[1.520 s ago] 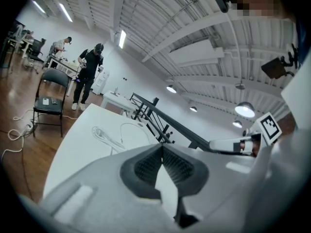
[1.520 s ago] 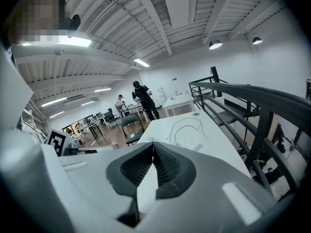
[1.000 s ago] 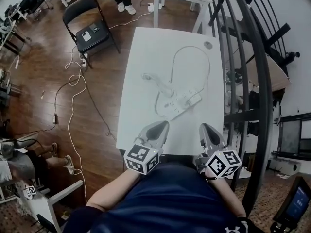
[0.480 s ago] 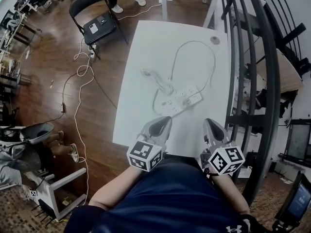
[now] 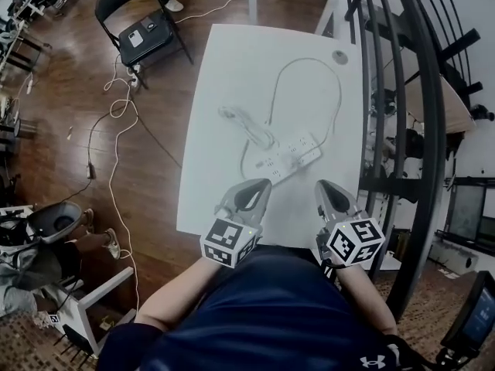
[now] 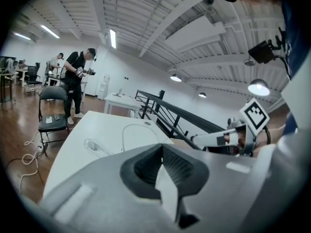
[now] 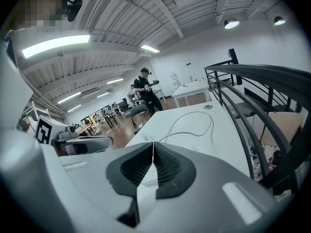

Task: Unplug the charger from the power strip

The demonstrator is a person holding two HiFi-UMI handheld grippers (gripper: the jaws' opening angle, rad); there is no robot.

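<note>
A white power strip [image 5: 288, 158] lies slantwise in the middle of the white table [image 5: 224, 76]. A white charger [image 5: 264, 138] is plugged in at its far left, and the charger's thin cable [image 5: 232, 117] trails off to the left. The strip's own cord [image 5: 309, 62] loops toward the far edge. My left gripper [image 5: 257, 185] and right gripper [image 5: 320, 186] hover side by side over the table's near edge, short of the strip. Both are shut and hold nothing. The left gripper view shows its jaws [image 6: 162, 146] pressed together, and the right gripper view shows the same for the right [image 7: 153, 143].
A black folding chair [image 5: 143, 37] with a phone on its seat stands left of the table. White cables [image 5: 116, 130] snake over the wooden floor. A black railing [image 5: 402, 130] runs close along the table's right side. A person [image 6: 77, 76] stands beyond the chair.
Both grippers have sunk slightly and edged forward over the table's near edge, still shut. The power strip and charger lie as before.
</note>
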